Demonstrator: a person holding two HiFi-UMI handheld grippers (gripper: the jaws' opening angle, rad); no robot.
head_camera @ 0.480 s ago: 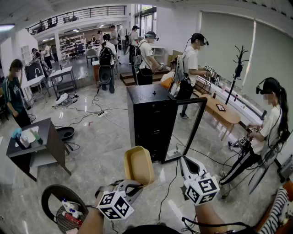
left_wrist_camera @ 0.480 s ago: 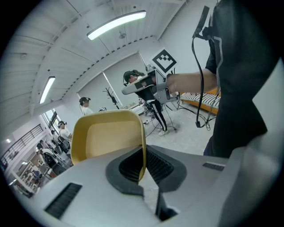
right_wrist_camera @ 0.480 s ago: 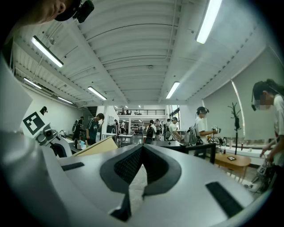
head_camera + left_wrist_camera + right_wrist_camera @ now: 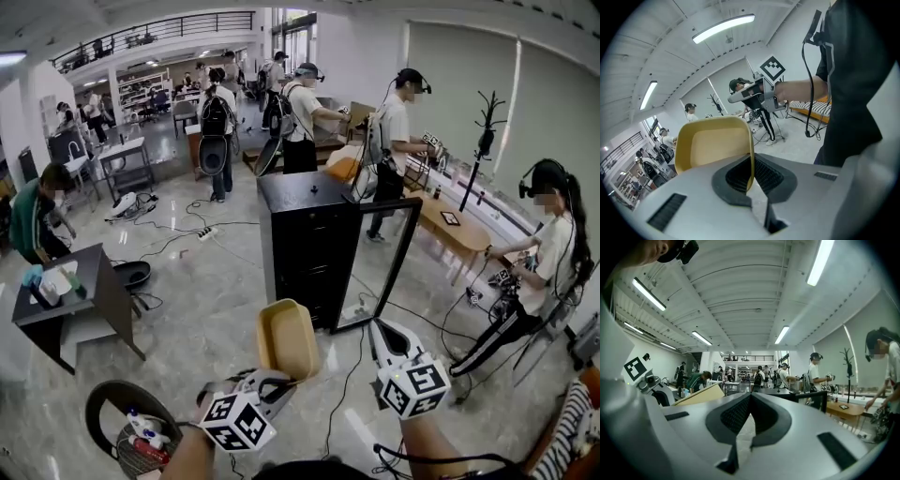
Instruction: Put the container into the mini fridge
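A yellow open container (image 4: 286, 339) stands tilted on edge in front of me, its hollow side facing left. My left gripper (image 4: 284, 377) is shut on its lower rim; in the left gripper view the pads pinch the thin wall of the container (image 4: 715, 145). The black mini fridge (image 4: 309, 244) stands a few steps ahead, its glass door (image 4: 389, 267) swung open to the right. My right gripper (image 4: 377, 330) hovers to the right of the container, shut and holding nothing. In the right gripper view the gripper (image 4: 750, 395) points toward the fridge (image 4: 787, 392).
A dark side table (image 4: 70, 300) stands at left, and a round black basket (image 4: 127, 422) with bottles lies by my left arm. Cables (image 4: 347, 384) run over the floor before the fridge. A low wooden bench (image 4: 459, 234), a coat stand (image 4: 487, 141) and several people are around.
Both grippers and the container stay almost where they were. The person at the far left has bent forward over the floor.
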